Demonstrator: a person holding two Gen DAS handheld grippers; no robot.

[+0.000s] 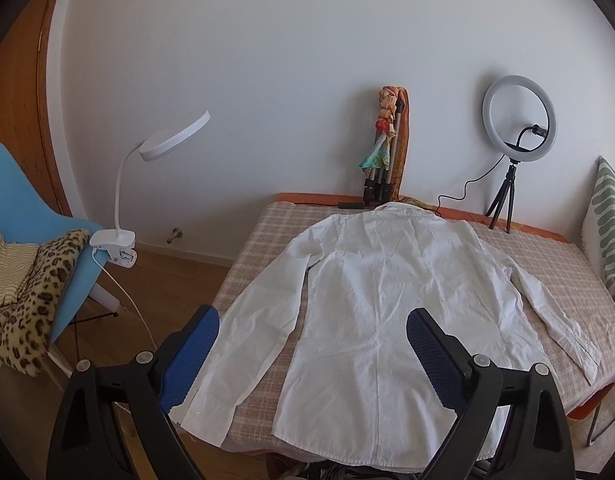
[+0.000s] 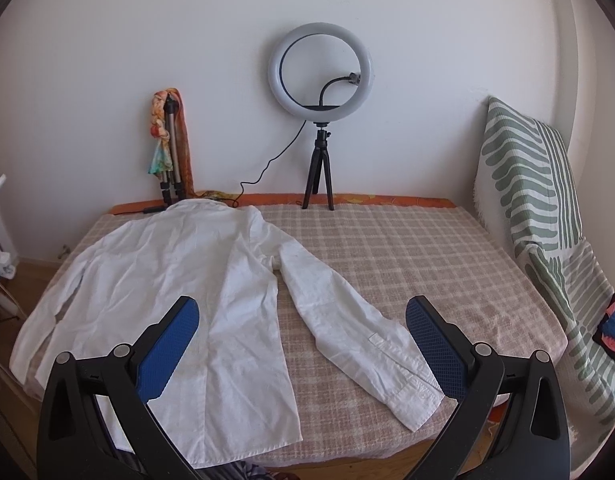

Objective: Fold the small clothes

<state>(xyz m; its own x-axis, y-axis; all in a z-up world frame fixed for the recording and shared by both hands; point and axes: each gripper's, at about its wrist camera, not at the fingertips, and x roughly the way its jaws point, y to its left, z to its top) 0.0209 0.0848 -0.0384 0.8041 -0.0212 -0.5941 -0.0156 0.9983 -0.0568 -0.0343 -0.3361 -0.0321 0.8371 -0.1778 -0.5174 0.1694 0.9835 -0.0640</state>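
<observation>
A white long-sleeved shirt (image 1: pixel 371 300) lies flat, back up, on the checked table cover (image 1: pixel 267 232), collar at the far side and both sleeves spread out. It also shows in the right wrist view (image 2: pixel 179 280). My left gripper (image 1: pixel 313 344) is open and empty, held above the shirt's lower left part near the left sleeve. My right gripper (image 2: pixel 303 340) is open and empty, held above the right sleeve, whose cuff (image 2: pixel 411 396) lies near the front edge.
A ring light on a small tripod (image 2: pixel 321 80) and a folded tripod with scarves (image 2: pixel 167 148) stand at the back wall. A green patterned cloth (image 2: pixel 539 216) hangs at the right. A blue chair (image 1: pixel 31 220) with fabrics and a clip lamp (image 1: pixel 147 168) stand left.
</observation>
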